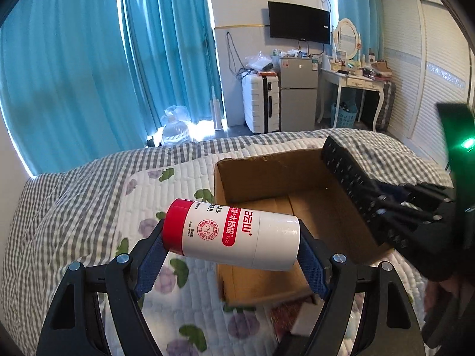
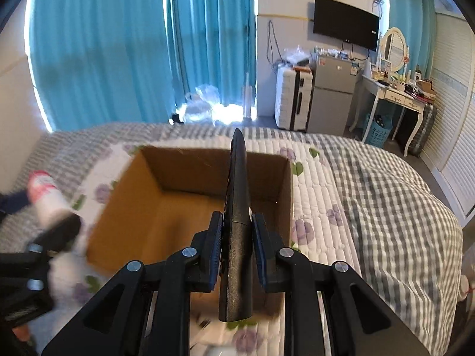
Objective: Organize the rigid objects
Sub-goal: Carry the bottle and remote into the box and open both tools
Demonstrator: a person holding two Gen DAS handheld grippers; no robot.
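Observation:
My left gripper is shut on a white bottle with a red cap, held sideways above the near left corner of an open cardboard box on the bed. The box looks empty inside. My right gripper is shut on a black remote control, held on edge over the box. The remote and right gripper also show in the left wrist view at the right, above the box. The bottle shows blurred in the right wrist view at the left.
The box lies on a quilted floral cover over a grey checked bedspread. A small white object lies on the bed in front of the box. Beyond the bed stand a white suitcase, a small fridge and a dressing table.

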